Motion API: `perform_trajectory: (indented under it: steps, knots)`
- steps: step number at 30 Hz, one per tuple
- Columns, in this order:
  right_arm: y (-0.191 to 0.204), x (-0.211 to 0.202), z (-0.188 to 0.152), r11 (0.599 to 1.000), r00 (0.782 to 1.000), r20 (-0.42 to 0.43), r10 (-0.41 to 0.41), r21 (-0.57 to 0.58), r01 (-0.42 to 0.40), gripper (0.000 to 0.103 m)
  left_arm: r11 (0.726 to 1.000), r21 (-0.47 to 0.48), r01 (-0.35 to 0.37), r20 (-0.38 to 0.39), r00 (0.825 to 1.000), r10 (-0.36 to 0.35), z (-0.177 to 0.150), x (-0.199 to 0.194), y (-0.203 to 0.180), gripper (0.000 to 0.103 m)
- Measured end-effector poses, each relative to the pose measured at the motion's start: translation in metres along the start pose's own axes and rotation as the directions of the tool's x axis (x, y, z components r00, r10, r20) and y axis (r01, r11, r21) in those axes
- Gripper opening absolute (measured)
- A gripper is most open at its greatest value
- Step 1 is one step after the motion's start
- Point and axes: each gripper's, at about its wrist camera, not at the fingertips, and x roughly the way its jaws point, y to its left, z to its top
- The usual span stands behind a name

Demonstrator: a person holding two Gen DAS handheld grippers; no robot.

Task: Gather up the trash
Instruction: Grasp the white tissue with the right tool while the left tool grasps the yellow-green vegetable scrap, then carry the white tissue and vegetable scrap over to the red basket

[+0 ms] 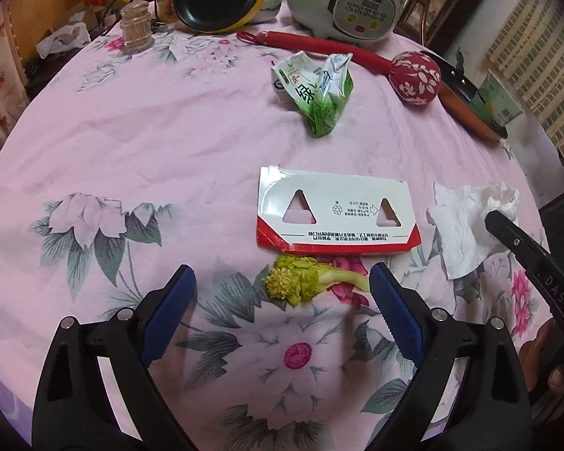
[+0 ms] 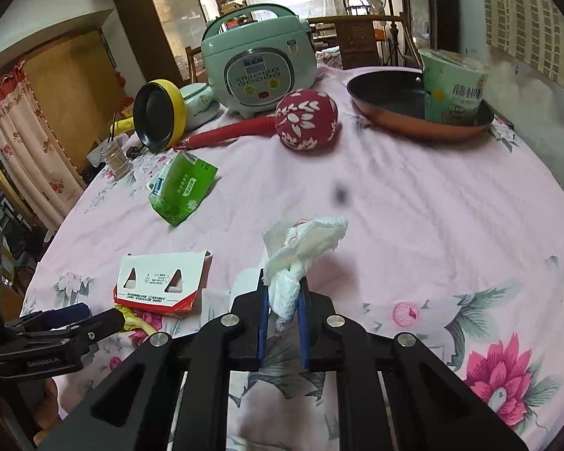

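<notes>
My right gripper [image 2: 284, 285] is shut on a crumpled white tissue [image 2: 304, 244], which bunches up above its blue pads. From the left wrist view the same tissue [image 1: 466, 221] trails onto the pink cloth under the right gripper's black finger [image 1: 507, 229]. My left gripper [image 1: 282, 285] stands open just above the cloth, with a yellow-green vegetable scrap [image 1: 300, 282] lying between its blue pads [image 1: 173, 300], untouched. Beyond it lie a flattened red-and-white carton [image 1: 334, 214] and a crumpled green wrapper [image 1: 319, 90]. The carton [image 2: 161, 282] and wrapper [image 2: 180, 188] also show in the right wrist view.
A round table under a pink floral cloth [image 1: 131, 131] carries a rice cooker [image 2: 259, 60], a yellow pan [image 2: 161, 116], a red fabric mallet [image 2: 304, 118], a toothpick jar [image 1: 135, 30] and a copper pan [image 2: 402, 112] holding a green cup [image 2: 453, 86].
</notes>
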Motion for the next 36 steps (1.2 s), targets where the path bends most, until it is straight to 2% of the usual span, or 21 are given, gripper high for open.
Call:
perform_trajectory:
  steps: [4, 5, 8, 14, 16, 18, 19, 21, 25, 30, 36]
  knots:
    - [0.0, -0.003, -0.001, 1.0, 1.0, 0.001, 0.009, 0.006, -0.009, 0.016, 1.0, -0.024, -0.005, -0.013, 1.0, 0.004, 0.0, 0.005, 0.003, 0.087]
    - [0.0, -0.005, -0.001, 1.0, 1.0, 0.004, 0.013, 0.007, -0.013, 0.016, 0.999, -0.035, -0.002, -0.016, 1.0, 0.002, 0.001, 0.005, 0.005, 0.083]
    - [0.0, -0.007, -0.001, 1.0, 1.0, 0.006, 0.023, 0.01, -0.023, 0.017, 0.999, -0.032, -0.009, -0.024, 1.0, 0.008, 0.001, 0.007, 0.005, 0.062]
    - [0.0, -0.006, -0.001, 1.0, 1.0, 0.0, 0.028, 0.011, -0.028, 0.017, 0.999, 0.025, -0.035, 0.002, 0.999, 0.035, -0.002, 0.005, -0.007, 0.051]
    - [0.001, -0.006, -0.002, 1.0, 1.0, 0.0, 0.029, 0.011, -0.029, 0.017, 0.998, 0.048, -0.038, 0.01, 0.999, 0.038, -0.004, 0.004, -0.011, 0.044]
    - [0.001, -0.006, -0.002, 0.999, 1.0, 0.003, 0.03, 0.012, -0.03, 0.017, 0.998, 0.064, -0.022, 0.009, 1.0, 0.022, -0.006, 0.003, -0.015, 0.033]
    - [0.001, -0.006, -0.002, 0.999, 1.0, 0.003, 0.031, 0.012, -0.031, 0.017, 0.997, 0.068, -0.023, 0.014, 1.0, 0.022, -0.006, 0.002, -0.016, 0.032]
    - [0.001, -0.007, -0.001, 0.999, 1.0, 0.004, 0.031, 0.011, -0.031, 0.017, 0.997, 0.069, -0.042, 0.034, 0.999, 0.04, -0.007, -0.001, -0.017, 0.017]
    - [0.001, -0.007, -0.001, 0.999, 0.999, 0.006, 0.036, 0.011, -0.036, 0.017, 1.0, 0.012, -0.008, 0.063, 0.998, 0.007, -0.003, -0.014, -0.005, 0.013]
    - [0.002, -0.009, 0.0, 0.999, 0.999, 0.008, 0.042, 0.01, -0.042, 0.017, 0.999, -0.033, -0.029, 0.134, 0.99, 0.033, 0.0, -0.034, 0.007, 0.013]
    - [0.003, -0.01, -0.001, 0.998, 0.998, 0.004, 0.06, 0.005, -0.06, 0.017, 0.999, -0.045, -0.015, 0.17, 0.985, 0.022, 0.0, -0.049, 0.015, 0.013]
